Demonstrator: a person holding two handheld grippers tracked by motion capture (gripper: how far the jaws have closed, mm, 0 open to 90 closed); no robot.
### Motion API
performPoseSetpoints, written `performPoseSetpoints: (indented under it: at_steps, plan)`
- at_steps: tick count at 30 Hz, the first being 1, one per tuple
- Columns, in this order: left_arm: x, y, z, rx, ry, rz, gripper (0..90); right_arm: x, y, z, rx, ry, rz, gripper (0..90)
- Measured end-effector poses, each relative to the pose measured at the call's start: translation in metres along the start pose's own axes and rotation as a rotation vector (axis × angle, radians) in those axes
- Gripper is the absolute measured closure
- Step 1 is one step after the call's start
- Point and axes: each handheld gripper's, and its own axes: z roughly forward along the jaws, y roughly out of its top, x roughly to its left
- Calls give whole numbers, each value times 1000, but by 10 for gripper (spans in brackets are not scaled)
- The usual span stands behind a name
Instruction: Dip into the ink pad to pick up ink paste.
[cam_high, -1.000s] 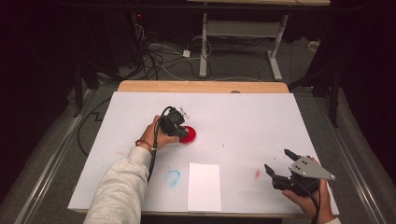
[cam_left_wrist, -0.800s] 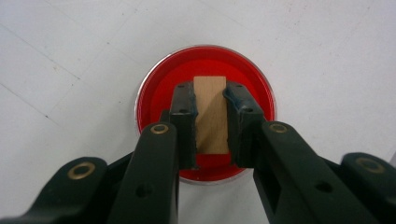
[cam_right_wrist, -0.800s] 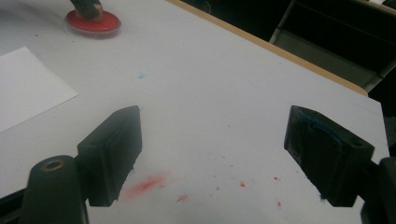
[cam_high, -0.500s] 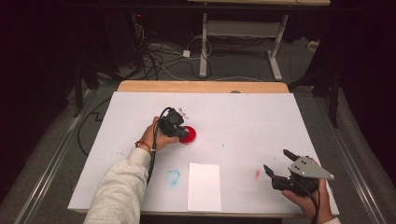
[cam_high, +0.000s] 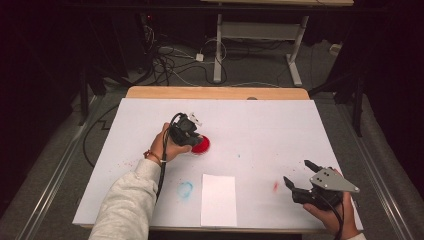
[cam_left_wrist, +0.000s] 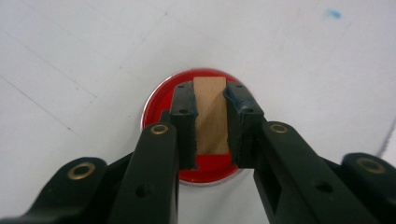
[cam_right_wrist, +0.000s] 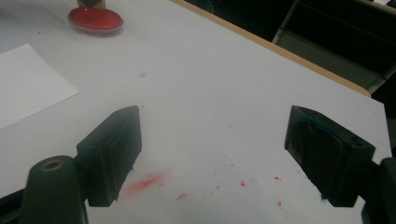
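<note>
Wooden stamp block (cam_left_wrist: 212, 116) is the thing in play: clamped between the left gripper (cam_high: 184, 131) fingers and sitting down in the red ink pad (cam_high: 201, 145), mid-desk, slightly left of centre. Largest to smallest: desk (cam_high: 280, 125) covered in white sheeting, wooden edge showing at the far side; a blank white paper sheet (cam_high: 218, 199) at the near edge, well apart from the pad; right gripper (cam_high: 306, 180) parked near the front right corner, fingers wide apart, nothing between them, over a red smear (cam_right_wrist: 144, 182) and a few red specks. There's also a faint blue ring mark (cam_high: 185, 190) just left of the paper. Containers: only the one shallow round red tin, holding ink, with the block's end resting in it; from the left gripper view the block looks upright and roughly centred, can't tell how hard it's pressed in. Risks, my read: the tin is light and unanchored, so lifting the block could drag it along or tip it if ink sticks. An over-inked face would drip on the way to the paper, and the sheeting already shows spatter. The paper is loose too, with nothing pinning it, so a stamp-down could skid it and smear the print.
</note>
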Motion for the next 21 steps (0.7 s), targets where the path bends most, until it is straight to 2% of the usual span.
performPoseSetpoints:
  at_steps: [2,5,10,13,16,21]
  plan:
    - [-3,2,-7,-30,1,6,733,0,0,0,-2,1,-3,189]
    - [-6,5,-15,-43,10,20,733,1,0,0,6,-1,-5,189]
    - [-3,5,-34,-77,24,23,733,1,1,0,3,5,-12,190]
    - [-2,4,-46,-111,12,19,732,1,0,0,4,6,-12,190]
    - [-4,4,-45,-98,5,26,732,1,1,0,2,4,-10,190]
    - [-3,3,-30,-57,-4,25,732,1,1,-1,2,2,-12,191]
